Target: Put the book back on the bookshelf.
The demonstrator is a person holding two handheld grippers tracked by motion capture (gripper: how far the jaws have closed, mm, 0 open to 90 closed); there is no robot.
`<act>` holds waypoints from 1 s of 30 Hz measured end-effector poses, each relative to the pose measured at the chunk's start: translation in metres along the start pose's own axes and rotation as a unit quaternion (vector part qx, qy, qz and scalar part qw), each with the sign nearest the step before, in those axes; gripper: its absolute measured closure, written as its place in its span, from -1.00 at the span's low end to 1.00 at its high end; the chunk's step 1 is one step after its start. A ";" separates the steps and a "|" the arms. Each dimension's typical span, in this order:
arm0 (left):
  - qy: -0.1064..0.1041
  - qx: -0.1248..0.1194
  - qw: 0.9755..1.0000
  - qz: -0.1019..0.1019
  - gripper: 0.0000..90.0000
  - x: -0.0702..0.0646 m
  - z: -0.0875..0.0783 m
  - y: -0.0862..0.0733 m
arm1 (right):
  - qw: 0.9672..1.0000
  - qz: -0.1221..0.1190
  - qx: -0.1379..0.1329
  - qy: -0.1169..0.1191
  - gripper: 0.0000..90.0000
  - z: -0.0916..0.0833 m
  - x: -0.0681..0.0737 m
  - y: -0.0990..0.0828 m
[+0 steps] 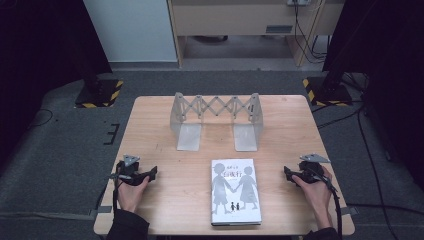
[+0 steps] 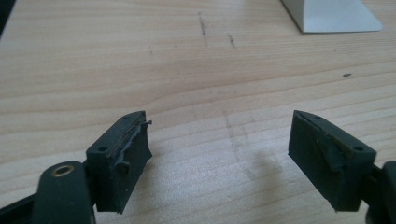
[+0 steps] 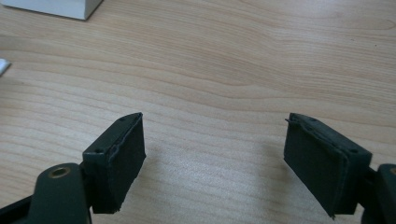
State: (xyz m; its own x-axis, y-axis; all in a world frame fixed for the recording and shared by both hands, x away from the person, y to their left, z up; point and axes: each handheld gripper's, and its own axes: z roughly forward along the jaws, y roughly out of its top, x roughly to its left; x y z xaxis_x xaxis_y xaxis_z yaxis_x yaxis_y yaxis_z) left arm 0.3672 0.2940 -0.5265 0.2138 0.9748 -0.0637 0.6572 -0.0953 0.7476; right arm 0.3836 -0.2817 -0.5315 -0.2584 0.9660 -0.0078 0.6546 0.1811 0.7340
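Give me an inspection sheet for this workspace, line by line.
Surface: wooden table, faint scuff marks.
Job's things: book flat, cover up, near edge; metal bookend rack upright behind it.
Clutter: nothing seen.
Grippers: left hand-held gripper and right hand-held gripper open, empty, resting either side of the book.
Cables: one trails from each gripper; more on the floor.
Surroundings: grey carpet, striped stand bases, desk beyond.

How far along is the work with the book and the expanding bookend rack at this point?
Nothing looks done: the book lies flat on the table, apart from the empty rack. Nothing is in hand: the left gripper and right gripper rest open either side of the book. Probably left: lifting the book and standing it in the rack.
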 end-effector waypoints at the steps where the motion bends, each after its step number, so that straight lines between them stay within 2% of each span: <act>1: -0.003 -0.004 1.000 -0.001 -0.55 -0.001 -0.002 0.001 | 1.000 0.002 0.000 0.004 -0.55 -0.002 0.000 0.000; 5: -0.012 -0.009 1.000 0.003 -0.55 -0.006 -0.007 0.002 | 1.000 0.001 -0.012 0.015 -0.55 -0.008 0.001 0.001; 8: -0.017 -0.013 1.000 0.016 -0.59 -0.009 -0.009 0.004 | 1.000 0.001 -0.023 0.021 -0.55 -0.012 0.002 0.003; 13: -0.025 -0.016 0.999 0.019 -0.61 -0.014 -0.012 0.007 | 0.999 -0.002 -0.030 0.026 -0.54 -0.015 0.003 0.005; 14: -0.038 -0.021 0.999 0.012 -0.60 -0.017 -0.014 0.007 | 0.999 -0.003 -0.033 0.032 -0.54 -0.017 0.004 0.007; 17: -0.042 -0.024 0.999 0.017 -0.60 -0.021 -0.015 0.009 | 0.999 -0.002 -0.041 0.036 -0.53 -0.019 0.004 0.008; 20: -0.045 -0.041 0.998 0.023 -0.59 -0.029 -0.022 0.012 | 0.998 0.000 -0.057 0.040 -0.52 -0.026 0.005 0.012; 30: -0.067 -0.063 0.995 0.049 -0.58 -0.053 -0.030 0.019 | 0.995 -0.004 -0.079 0.063 -0.52 -0.041 0.011 0.021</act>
State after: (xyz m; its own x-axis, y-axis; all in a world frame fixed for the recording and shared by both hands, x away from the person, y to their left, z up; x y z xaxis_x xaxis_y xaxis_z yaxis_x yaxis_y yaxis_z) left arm 0.3464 0.2462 -0.4890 0.3722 0.9256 -0.0683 0.5343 -0.1535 0.8312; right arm 0.3659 -0.2751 -0.4883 -0.3564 0.9322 0.0635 0.5344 0.1477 0.8323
